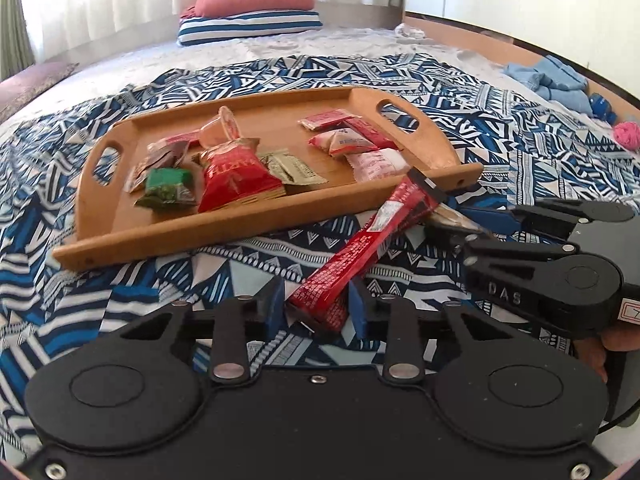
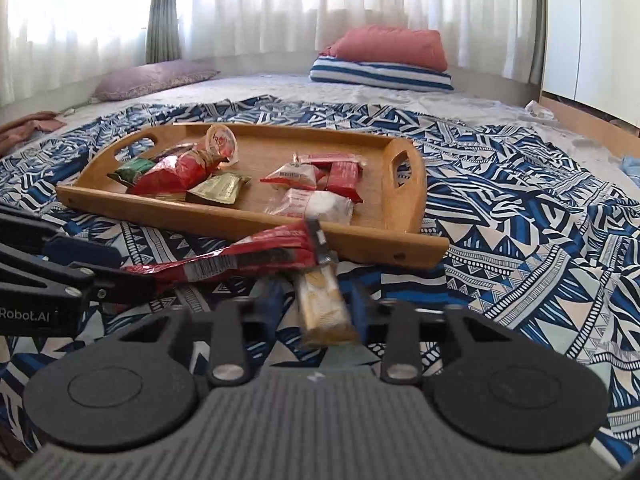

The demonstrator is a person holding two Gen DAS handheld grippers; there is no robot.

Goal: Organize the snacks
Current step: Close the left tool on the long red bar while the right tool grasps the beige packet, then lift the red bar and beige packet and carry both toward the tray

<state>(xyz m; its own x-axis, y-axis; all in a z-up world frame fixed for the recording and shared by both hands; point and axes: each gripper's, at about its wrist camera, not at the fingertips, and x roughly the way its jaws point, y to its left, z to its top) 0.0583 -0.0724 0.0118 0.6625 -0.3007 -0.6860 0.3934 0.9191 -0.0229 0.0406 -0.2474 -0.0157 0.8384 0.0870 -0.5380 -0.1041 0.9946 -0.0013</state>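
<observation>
A long red snack wrapper (image 1: 372, 240) lies slanted over the patterned bedsheet, just in front of the wooden tray (image 1: 200, 236). My left gripper (image 1: 316, 300) is shut on the wrapper's near end. A tan bar (image 2: 324, 308) sticks out of the wrapper's (image 2: 240, 260) torn far end, and my right gripper (image 2: 318, 304) is shut on that bar. In the left wrist view the right gripper (image 1: 460, 222) reaches in from the right. In the right wrist view the left gripper (image 2: 132, 268) comes in from the left. The tray (image 2: 160, 212) holds several packets.
On the tray lie a red bag (image 1: 236, 180), a green packet (image 1: 168, 188), a jelly cup (image 1: 224, 124) and a white packet (image 1: 376, 164). Stacked pillows (image 1: 252, 12) sit at the bed's head. A blue cloth (image 1: 556, 80) and pink ball (image 1: 626, 134) lie far right.
</observation>
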